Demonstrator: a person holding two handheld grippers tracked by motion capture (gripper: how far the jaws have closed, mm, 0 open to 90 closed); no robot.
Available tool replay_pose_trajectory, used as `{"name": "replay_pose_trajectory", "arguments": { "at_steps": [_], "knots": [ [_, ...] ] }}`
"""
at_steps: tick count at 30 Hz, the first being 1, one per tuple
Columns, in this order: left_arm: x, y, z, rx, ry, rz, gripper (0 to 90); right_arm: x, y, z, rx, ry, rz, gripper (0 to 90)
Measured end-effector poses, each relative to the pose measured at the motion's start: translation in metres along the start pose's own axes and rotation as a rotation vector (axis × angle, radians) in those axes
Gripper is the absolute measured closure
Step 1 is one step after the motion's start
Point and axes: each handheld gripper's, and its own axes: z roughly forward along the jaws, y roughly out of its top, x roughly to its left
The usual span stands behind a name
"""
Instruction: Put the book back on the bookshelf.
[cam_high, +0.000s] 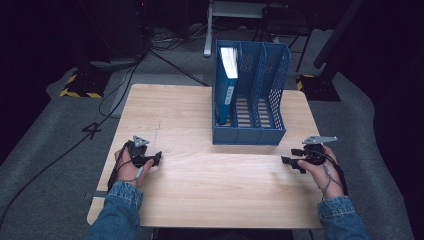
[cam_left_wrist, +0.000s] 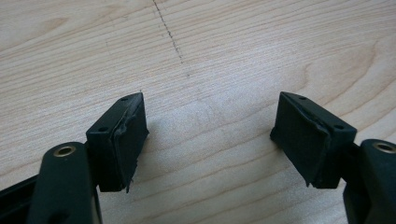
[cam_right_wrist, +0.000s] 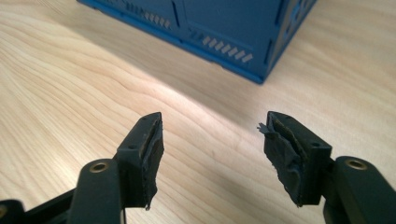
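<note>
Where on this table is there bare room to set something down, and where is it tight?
Bare wood runs across the table between the left gripper and the right gripper, in front of the blue rack. The far-left stretch beside the rack is bare too. Tight: the strip right of the rack, and its left slot, which holds a book; the other slots are free.

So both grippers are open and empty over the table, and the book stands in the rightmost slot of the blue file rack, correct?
Not quite: the book stands in the leftmost slot of the blue file rack, as the high view shows. The rest holds: the left gripper and the right gripper are open and empty over the table.
</note>
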Motion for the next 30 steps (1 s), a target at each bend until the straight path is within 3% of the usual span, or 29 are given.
{"name": "replay_pose_trajectory", "arguments": {
  "at_steps": [8, 11, 14, 16, 18, 30],
  "knots": [
    [0.0, 0.0, 0.0, 0.0, 0.0, 0.0, 26.0, -0.004, -0.016, 0.016, 0.049, 0.006, -0.004, 38.7],
    [0.0, 0.0, 0.0, 0.0, 0.001, 0.0, 26.0, -0.006, -0.022, 0.021, 0.018, -0.029, -0.04, 38.6],
    [0.0, 0.0, 0.0, 0.0, 0.001, 0.001, 26.0, -0.007, -0.027, 0.024, -0.038, -0.051, -0.044, 36.1],
    [0.0, 0.0, 0.0, -0.001, 0.002, 0.001, 26.0, -0.007, -0.031, 0.029, -0.076, -0.086, -0.07, 23.2],
    [0.0, 0.0, 0.0, -0.001, 0.002, 0.001, 26.1, -0.007, -0.03, 0.031, -0.065, -0.104, -0.062, 15.3],
    [-0.001, 0.0, 0.0, 0.005, -0.01, 0.007, 24.7, -0.007, -0.029, 0.032, -0.061, -0.117, -0.049, 13.1]
  ]
}}
